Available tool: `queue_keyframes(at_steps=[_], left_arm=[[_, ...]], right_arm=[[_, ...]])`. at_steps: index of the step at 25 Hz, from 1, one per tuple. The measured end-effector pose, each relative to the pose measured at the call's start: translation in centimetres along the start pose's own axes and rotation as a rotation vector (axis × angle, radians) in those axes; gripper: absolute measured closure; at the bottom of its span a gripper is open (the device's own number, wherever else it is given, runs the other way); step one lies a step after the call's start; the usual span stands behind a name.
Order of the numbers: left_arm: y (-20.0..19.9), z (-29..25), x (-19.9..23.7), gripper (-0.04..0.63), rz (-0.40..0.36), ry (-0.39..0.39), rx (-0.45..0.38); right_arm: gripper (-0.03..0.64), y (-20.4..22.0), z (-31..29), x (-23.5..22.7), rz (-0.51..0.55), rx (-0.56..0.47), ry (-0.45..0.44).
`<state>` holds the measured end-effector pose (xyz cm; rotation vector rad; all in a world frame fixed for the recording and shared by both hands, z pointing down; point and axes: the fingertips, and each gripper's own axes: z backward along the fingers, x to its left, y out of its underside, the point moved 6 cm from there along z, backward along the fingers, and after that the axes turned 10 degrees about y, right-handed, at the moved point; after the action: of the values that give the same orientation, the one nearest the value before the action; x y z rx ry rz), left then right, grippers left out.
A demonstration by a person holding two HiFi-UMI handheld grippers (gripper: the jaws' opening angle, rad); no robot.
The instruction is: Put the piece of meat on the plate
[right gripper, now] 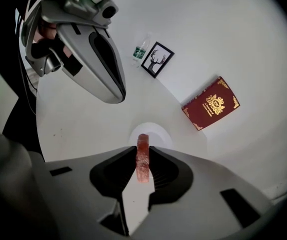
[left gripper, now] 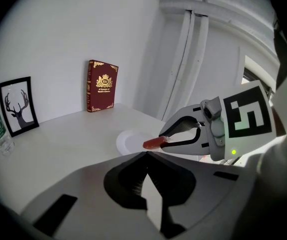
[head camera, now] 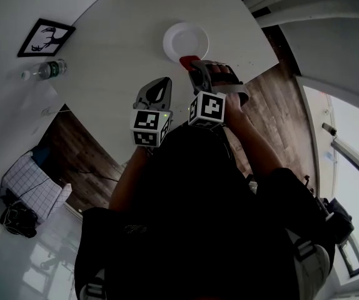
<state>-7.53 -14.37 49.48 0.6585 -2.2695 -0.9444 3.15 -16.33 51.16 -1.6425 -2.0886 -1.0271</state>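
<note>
A reddish strip of meat (right gripper: 142,160) stands on edge between the jaws of my right gripper (right gripper: 142,151), which is shut on it. The meat (head camera: 186,60) hangs just above the near rim of a small white plate (head camera: 186,41) on the white table (head camera: 117,55). In the left gripper view the meat (left gripper: 154,143) sticks out of the right gripper (left gripper: 169,139) over the plate (left gripper: 129,142). My left gripper (head camera: 160,83) hovers to the left of the right one, short of the plate. Its jaws (left gripper: 145,155) meet at the tips with nothing between them.
A dark red book (right gripper: 211,104) leans against the wall behind the table. A framed deer picture (head camera: 45,37) and a water bottle (head camera: 47,70) stand at the table's left side. The table's edge and the wooden floor (head camera: 270,102) lie close to my right.
</note>
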Motion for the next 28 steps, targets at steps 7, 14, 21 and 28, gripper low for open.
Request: queue_keyframes(at_steps=[7, 14, 21, 28], left_arm=[[0.7, -0.1, 0.3, 0.592, 0.03, -0.018, 0.016], [0.6, 0.6, 1.2, 0.593, 0.043, -0.058, 0.012], [0.8, 0.8, 1.5, 0.592, 0.056, -0.081, 0.012], [0.7, 0.9, 1.8, 0.593, 0.073, -0.104, 0.005]], right_arm=[[0.523, 0.1, -2.1, 0.2, 0.052, -0.006, -0.019], [0.525, 0.1, -3.6, -0.3, 0.094, 0.006, -0.012], [0.523, 0.2, -5.2, -0.7, 0.14, 0.014, -0.003], [0.524, 0.0, -5.7, -0.9, 0.199, 0.025, 0.023]])
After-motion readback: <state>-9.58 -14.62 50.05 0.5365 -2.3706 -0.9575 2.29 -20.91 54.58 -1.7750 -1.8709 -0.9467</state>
